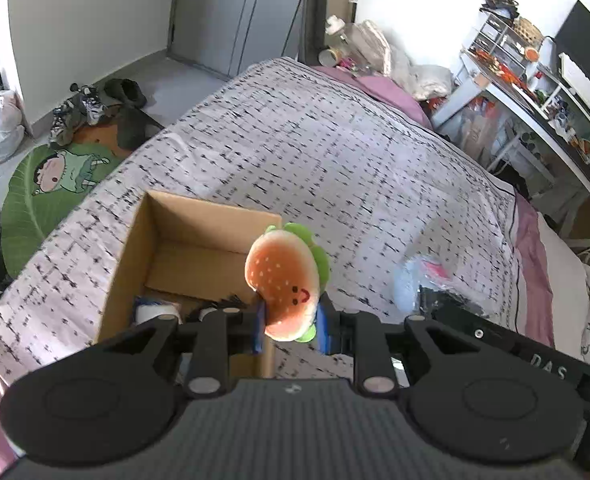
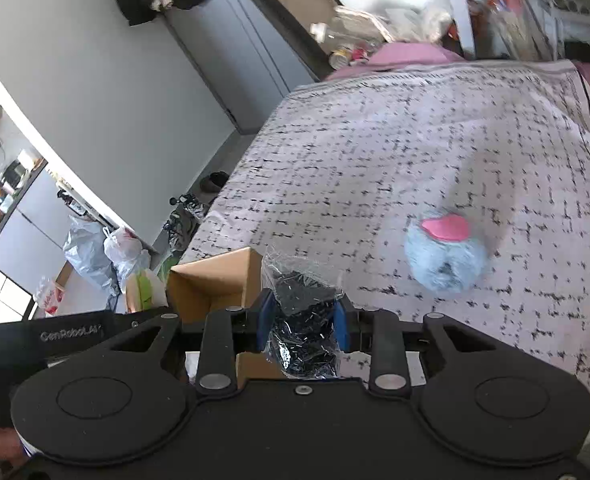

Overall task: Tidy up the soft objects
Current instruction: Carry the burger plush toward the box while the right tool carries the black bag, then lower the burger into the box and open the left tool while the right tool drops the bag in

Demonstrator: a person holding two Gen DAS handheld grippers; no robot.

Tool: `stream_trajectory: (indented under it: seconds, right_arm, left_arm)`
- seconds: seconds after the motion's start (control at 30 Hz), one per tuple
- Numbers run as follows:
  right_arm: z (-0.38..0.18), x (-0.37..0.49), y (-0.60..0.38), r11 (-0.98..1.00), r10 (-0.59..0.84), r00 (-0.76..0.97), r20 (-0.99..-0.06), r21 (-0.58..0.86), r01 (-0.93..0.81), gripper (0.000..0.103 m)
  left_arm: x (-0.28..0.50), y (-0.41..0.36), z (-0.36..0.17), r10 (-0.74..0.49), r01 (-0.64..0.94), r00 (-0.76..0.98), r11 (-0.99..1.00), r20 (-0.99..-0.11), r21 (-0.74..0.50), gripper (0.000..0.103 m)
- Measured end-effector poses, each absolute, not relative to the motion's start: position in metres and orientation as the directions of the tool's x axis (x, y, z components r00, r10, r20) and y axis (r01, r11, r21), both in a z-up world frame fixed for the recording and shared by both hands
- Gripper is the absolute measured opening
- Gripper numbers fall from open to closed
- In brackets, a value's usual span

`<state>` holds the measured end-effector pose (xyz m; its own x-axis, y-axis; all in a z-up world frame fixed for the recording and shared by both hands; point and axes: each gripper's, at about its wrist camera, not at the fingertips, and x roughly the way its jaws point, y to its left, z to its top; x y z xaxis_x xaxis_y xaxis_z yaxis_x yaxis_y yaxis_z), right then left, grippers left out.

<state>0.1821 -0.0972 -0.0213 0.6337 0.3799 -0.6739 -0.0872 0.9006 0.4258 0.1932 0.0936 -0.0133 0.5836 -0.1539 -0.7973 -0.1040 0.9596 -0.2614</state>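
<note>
Your left gripper [image 1: 287,322] is clamped on the burger plush [image 1: 285,280]: the blue pads [image 1: 259,326] press its lower bun from both sides, and the rest of the toy stands out ahead of the fingertips. The cardboard box [image 1: 135,248] sits ahead of and to the left of those fingers, its near right corner directly below the plush. Its mouth is open. Inside, near the wall closest to you, lie a white item [image 1: 157,312] and something dark; neither can be identified.

Your right gripper [image 2: 303,322] holds the clear bag of dark pieces [image 2: 303,312]. The jaws are narrow and pinch the bag at mid-height; its crinkled top rises above the fingertips and its bulk hangs below them. In this view one corner of the box shows just left of the fingers.

One soft object remains loose: the blue fluffy toy with a pink patch [image 2: 447,256] lies on the patterned bedspread [image 2: 375,152], ahead of and to the right of the right gripper's fingers, clear of the box.

Status, as a judgement: the task is partly done. At least two items are in the box, two are in your grip but not yet deposited, and one has yet to be collected.
</note>
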Motion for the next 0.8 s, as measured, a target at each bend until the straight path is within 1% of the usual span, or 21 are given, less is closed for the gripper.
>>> stream_trajectory:
  seconds: [0.3, 0.8]
  right_arm:
    - [-0.016, 0.194, -0.063, 0.907, 0.380, 0.636, -0.671, 0.404, -0.116, 0.031]
    - [-0.029, 0.224, -0.009, 0.912, 0.394, 0.587, -0.707, 0.380, -0.154, 0.031]
  left_arm:
    - [0.207, 0.130, -0.022, -0.154, -0.135, 0.590, 0.949, -0.793, -0.285, 0.024]
    - [0.238, 0.175, -0.062, -0.169, -0.184, 0.531, 0.934, -0.830, -0.308, 0.024]
